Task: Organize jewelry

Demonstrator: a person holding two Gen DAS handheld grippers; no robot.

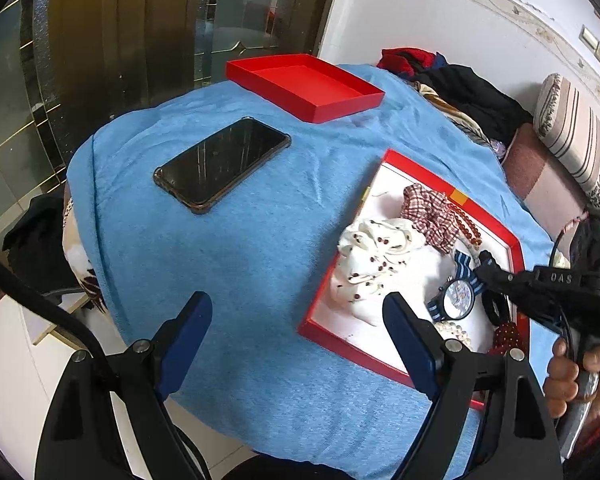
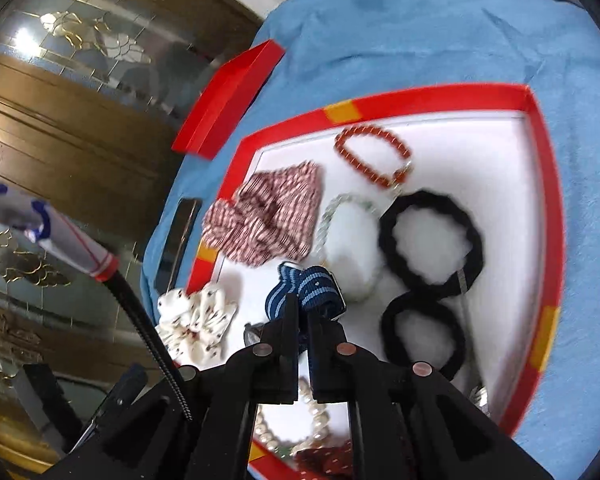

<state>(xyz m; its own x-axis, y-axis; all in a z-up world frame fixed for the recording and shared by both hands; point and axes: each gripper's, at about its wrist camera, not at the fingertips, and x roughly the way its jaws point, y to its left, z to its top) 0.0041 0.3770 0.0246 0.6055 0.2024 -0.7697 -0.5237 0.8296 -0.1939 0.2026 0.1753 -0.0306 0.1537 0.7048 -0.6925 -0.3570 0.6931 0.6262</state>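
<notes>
A red box with a white lining (image 1: pixel 324 332) (image 2: pixel 548 184) lies on the blue cloth. It holds a white dotted scrunchie (image 1: pixel 372 256) (image 2: pixel 196 320), a red checked scrunchie (image 1: pixel 428 212) (image 2: pixel 268 216), a red bead bracelet (image 2: pixel 372 152), a pale bead bracelet (image 2: pixel 332 212), two black hair ties (image 2: pixel 432 232), pearls (image 1: pixel 456 330) (image 2: pixel 316 412) and a watch (image 1: pixel 458 294) with a blue striped strap (image 2: pixel 312 284). My right gripper (image 2: pixel 303 308) (image 1: pixel 486 268) is shut on the strap. My left gripper (image 1: pixel 296 308) is open and empty above the cloth, left of the box.
The red box lid (image 1: pixel 304 84) (image 2: pixel 228 96) lies at the far side of the cloth. A black phone (image 1: pixel 224 162) lies left of centre. Clothes (image 1: pixel 460 88) are piled behind the box, with a striped bolster (image 1: pixel 580 136) at the right.
</notes>
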